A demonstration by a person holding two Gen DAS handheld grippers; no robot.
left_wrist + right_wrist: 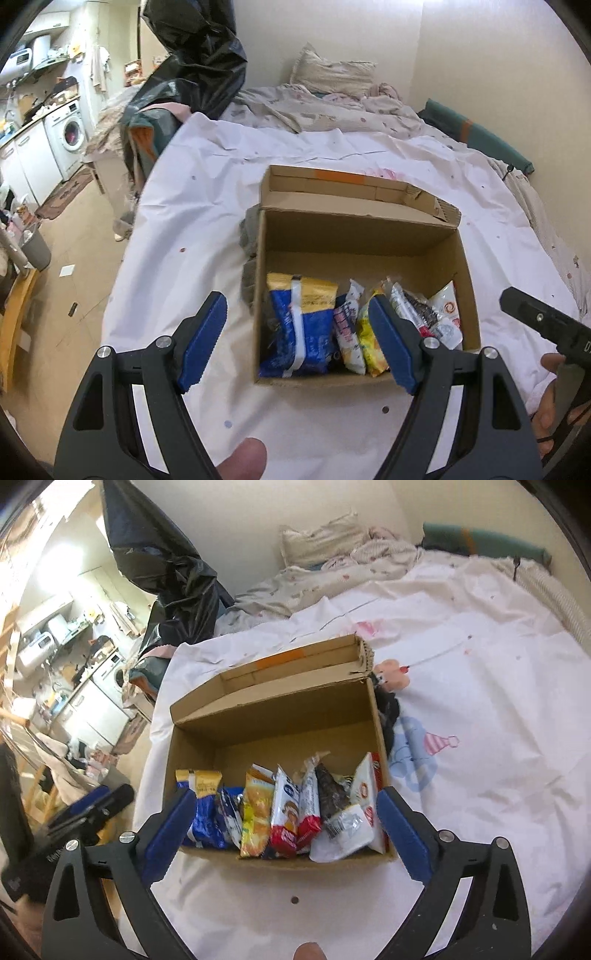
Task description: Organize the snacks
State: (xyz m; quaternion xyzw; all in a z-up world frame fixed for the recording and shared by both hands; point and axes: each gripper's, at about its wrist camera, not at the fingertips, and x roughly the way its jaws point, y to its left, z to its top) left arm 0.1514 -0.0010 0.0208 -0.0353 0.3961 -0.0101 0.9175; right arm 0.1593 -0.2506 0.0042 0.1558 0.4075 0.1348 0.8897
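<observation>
A: Item one, container. Status?

B: Cardboard box (273,716), top flaps folded back, standing on the white bed sheet (480,709) near the bed's foot. Contents: snack packets (280,808) stood on edge in one row along the near wall. The far half of the box floor is bare.

A: Itemise the row.

B: From the right wrist view, left to right: blue-and-yellow bag (207,812), orange-yellow packet (256,812), red-and-white packet (286,812), dark packet (328,794), white pouch (345,830) lying tilted at the right end. Print too small to read; brands not recorded.

A: Loose stock outside the box?

B: None visible on the sheet in either view. Judged near complete: everything seen is boxed and mostly upright. Remaining, possibly, straightening the tilted pouch and closing the flaps.

A: Tools?

B: Left claw (299,339) spread wide, holding nothing, hovering above the box's near-left corner. Right claw (284,830) likewise spread wide and empty, straddling the near wall.

A: Other items?

B: Dark cloth (249,229) wedged against the box's left side; kind uncertain. Black plastic bag (199,55) beyond the bed.
</observation>
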